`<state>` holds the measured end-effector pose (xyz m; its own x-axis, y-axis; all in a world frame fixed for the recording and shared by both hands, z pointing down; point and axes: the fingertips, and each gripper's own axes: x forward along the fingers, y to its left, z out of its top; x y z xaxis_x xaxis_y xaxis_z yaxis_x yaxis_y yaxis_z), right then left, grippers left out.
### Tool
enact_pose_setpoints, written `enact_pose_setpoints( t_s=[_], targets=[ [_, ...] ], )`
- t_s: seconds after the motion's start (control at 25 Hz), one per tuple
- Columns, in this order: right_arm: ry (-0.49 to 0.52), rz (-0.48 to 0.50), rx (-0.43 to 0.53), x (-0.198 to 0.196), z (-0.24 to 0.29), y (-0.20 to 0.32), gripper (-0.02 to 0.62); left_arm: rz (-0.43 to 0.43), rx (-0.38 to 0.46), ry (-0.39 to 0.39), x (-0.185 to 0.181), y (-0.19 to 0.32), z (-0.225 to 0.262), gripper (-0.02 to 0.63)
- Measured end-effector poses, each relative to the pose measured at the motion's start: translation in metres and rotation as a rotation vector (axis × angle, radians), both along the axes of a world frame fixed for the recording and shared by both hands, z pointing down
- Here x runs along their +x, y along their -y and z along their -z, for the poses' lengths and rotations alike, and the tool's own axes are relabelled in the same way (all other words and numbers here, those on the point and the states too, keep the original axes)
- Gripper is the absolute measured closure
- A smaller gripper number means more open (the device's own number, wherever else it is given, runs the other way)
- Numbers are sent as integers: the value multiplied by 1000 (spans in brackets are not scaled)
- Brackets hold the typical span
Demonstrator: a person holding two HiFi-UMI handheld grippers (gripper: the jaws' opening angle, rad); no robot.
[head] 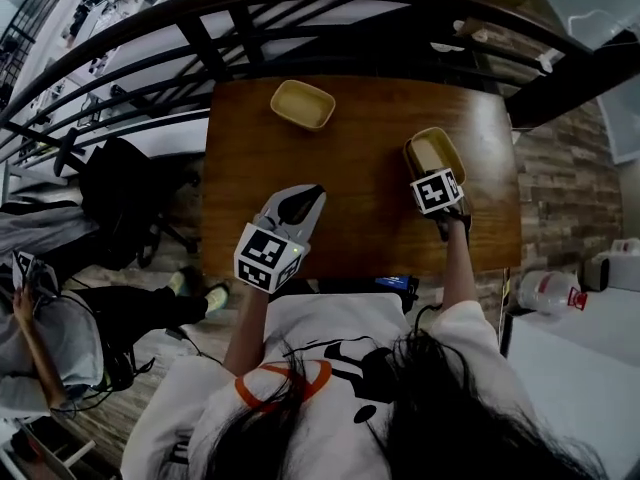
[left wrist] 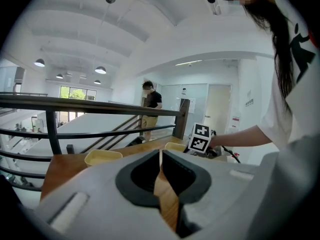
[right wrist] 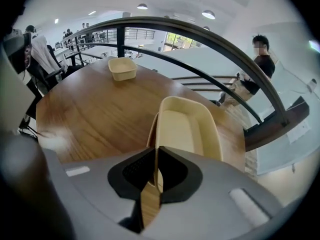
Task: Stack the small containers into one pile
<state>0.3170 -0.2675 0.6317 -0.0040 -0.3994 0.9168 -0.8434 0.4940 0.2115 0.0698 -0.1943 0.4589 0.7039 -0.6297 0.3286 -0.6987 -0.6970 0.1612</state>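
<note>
1. Table (head: 360, 218): brown wood, set against a dark railing (head: 300, 8). It carries both containers.
2. Far container (head: 302, 104): cream, rectangular and upright, and it looks empty. It sits near the table's far edge, left of centre, well apart from everything else. Judged to be the base of the pile.
3. Near container (head: 438, 150): same kind, toward the table's right side, well apart from the far container. Whether its base is clear of the wood cannot be told.
4. Right gripper (right wrist: 155, 156): jaws drawn in to a thin slit, pinching one side wall of the near container at its rim. The rest of the container reaches away beyond the jaws.
5. Left gripper (left wrist: 160, 156): jaws together with nothing between them. It hovers over the near-left part of the table, apart from both containers.
6. Step in hand (judgement): take the near container across to the far container and nest it inside.
7. Method (judgement):
   - A one-sided pinch on a thin wall may let the load swing, so travel slowly and hold it level.
   - Line its long sides up with those of the far container before descending.
   - Lower it straight down and let go only once it is seated.
   - The far container looks light and may slide, so the left gripper could steady it.
</note>
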Motion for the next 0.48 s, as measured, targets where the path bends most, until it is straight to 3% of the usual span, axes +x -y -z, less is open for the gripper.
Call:
enact_pose_setpoints(
  t_s=[0.24, 0.32, 0.48],
  targets=[
    [-20, 76, -13, -10, -8, -1, 540, 117, 0, 9, -23, -3, -3, 597],
    [-36, 97, -6, -13, -4, -4, 505, 147, 0, 13, -32, -5, -4, 597],
    [-46, 173, 53, -29, 25, 3, 494, 196, 1, 15, -47, -7, -2, 597]
  ],
)
